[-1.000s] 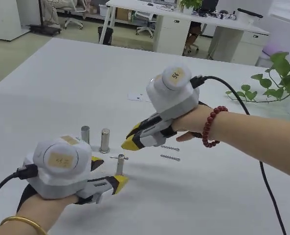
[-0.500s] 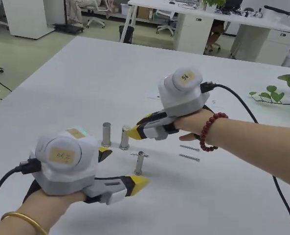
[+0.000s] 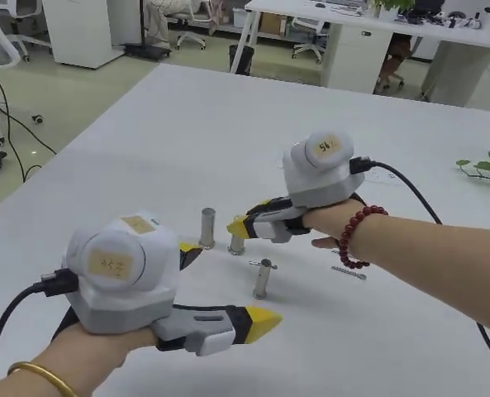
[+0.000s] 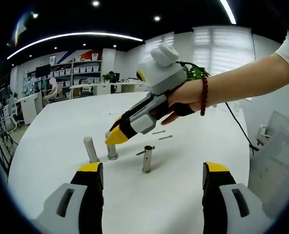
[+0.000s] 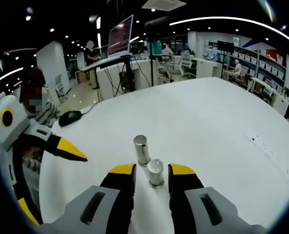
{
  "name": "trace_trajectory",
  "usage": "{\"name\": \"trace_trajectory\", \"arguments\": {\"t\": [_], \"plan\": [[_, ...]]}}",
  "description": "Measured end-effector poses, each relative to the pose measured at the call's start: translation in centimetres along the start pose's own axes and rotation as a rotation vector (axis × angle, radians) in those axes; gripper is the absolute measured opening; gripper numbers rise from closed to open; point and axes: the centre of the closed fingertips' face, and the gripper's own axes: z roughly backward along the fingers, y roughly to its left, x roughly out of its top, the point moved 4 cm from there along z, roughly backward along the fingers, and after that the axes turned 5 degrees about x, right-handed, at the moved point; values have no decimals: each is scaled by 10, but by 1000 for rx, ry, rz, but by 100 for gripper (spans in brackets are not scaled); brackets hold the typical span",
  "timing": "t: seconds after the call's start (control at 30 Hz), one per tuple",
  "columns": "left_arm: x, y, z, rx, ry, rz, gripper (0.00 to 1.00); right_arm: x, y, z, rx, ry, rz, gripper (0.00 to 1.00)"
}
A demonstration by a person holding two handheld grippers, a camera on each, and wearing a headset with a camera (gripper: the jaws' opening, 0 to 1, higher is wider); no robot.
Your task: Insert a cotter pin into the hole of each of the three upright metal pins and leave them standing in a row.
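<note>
Standing on the white desk [image 3: 145, 141] are three short upright steel pins, and only one of them, the fitted steel pin [image 3: 264, 279], has a thin cotter pin [image 3: 261, 265] through its cross hole. By that count the task is about a third done.

The middle bare steel pin [image 5: 155, 173] is just beyond the fitted steel pin, and the far bare steel pin [image 3: 207, 228] is a little beyond that. Both have empty tops in the right gripper view. Two loose cotter pins [image 4: 162, 135] lie flat on the desk behind the fitted steel pin, near the wrist with the red bead bracelet [image 3: 356, 236].

The right gripper [image 3: 243, 225] has its yellow-tipped jaws on either side of the middle bare steel pin. They are narrowly apart with a sliver of desk showing beside the pin, so I judge it straddled rather than clamped. The left gripper [image 4: 151, 168] hovers on the near side of the fitted steel pin with its jaws wide apart and nothing in them.

Two insertions are left. After that the fitted steel pin, which sits nearer the person than the other two, may need lining up with them.
</note>
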Motion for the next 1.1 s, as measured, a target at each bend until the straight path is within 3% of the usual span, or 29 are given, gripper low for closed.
{"name": "trace_trajectory", "arguments": {"t": [0.43, 0.7, 1.1], "plan": [[0, -5, 5, -26, -14, 9, 96, 0, -2, -6, -25, 3, -15, 18], [-1, -6, 9, -32, -12, 4, 96, 0, -4, -6, -44, 5, 3, 14], [1, -8, 14, -26, -15, 3, 97, -3, -13, 0, -113, 1, -20, 13]]}}
